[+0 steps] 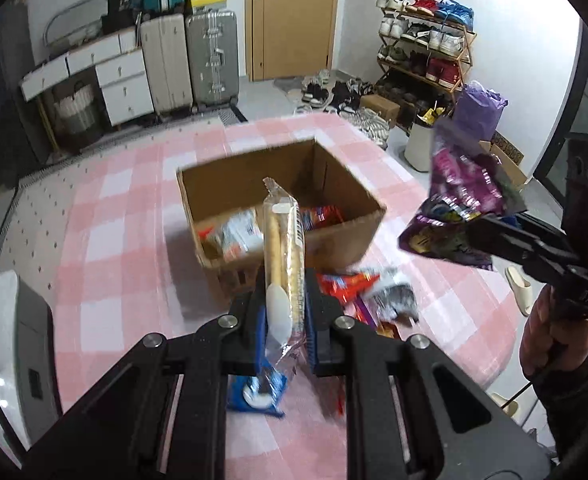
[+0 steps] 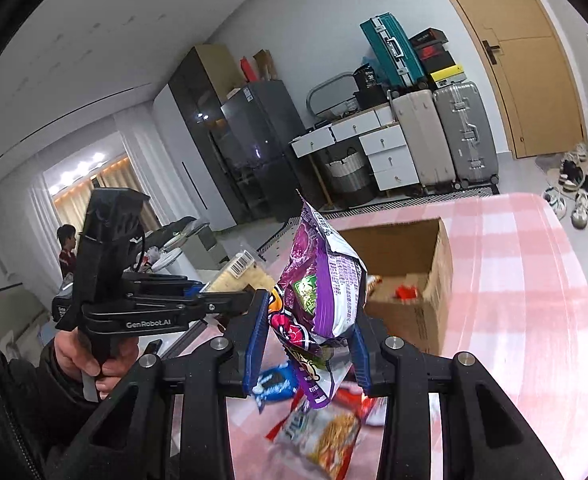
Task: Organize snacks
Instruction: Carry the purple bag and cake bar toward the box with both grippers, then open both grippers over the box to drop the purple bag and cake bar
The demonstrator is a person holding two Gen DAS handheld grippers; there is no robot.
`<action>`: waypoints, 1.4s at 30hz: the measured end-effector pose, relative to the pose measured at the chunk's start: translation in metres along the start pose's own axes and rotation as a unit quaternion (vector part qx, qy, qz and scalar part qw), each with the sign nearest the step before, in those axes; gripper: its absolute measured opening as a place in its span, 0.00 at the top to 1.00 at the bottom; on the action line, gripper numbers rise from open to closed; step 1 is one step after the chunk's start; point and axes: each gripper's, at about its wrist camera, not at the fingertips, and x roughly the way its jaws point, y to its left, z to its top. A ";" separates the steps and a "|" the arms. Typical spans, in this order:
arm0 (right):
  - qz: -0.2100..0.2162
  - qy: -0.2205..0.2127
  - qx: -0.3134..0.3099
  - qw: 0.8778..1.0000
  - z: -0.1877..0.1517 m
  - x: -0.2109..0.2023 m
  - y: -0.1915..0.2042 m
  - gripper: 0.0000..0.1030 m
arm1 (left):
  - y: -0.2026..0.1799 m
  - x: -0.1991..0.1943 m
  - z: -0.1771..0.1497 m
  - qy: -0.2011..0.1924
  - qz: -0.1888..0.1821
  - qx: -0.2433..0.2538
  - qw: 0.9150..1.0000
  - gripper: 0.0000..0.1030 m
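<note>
The left gripper [image 1: 285,320] clamps a slim, brittle-looking biscuit-stick packet [image 1: 284,256] low down; the right gripper [image 2: 305,344] pinches a light, crinkly purple snack bag [image 2: 319,280] mid-body. Beyond stands the cardboard box [image 1: 250,168].

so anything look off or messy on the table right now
Nothing is damaged or spilled. Loose snack packets lie scattered on the pink checked tablecloth beside the cardboard box, not yet inside. The left gripper holds a clear biscuit pack; the right gripper holds a purple bag.
</note>
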 end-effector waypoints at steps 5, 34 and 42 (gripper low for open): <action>0.003 0.010 -0.006 1.000 0.021 0.022 -0.002 0.64 | 0.017 0.009 0.034 -0.002 -0.007 -0.019 1.000 0.88; -0.049 0.047 -0.039 0.997 0.070 0.127 -0.033 0.64 | 0.060 0.138 0.129 0.037 -0.032 -0.070 0.996 0.88; -0.074 0.043 -0.028 0.996 0.065 0.140 -0.058 0.36 | 0.060 0.174 0.121 0.055 -0.047 -0.075 0.995 0.58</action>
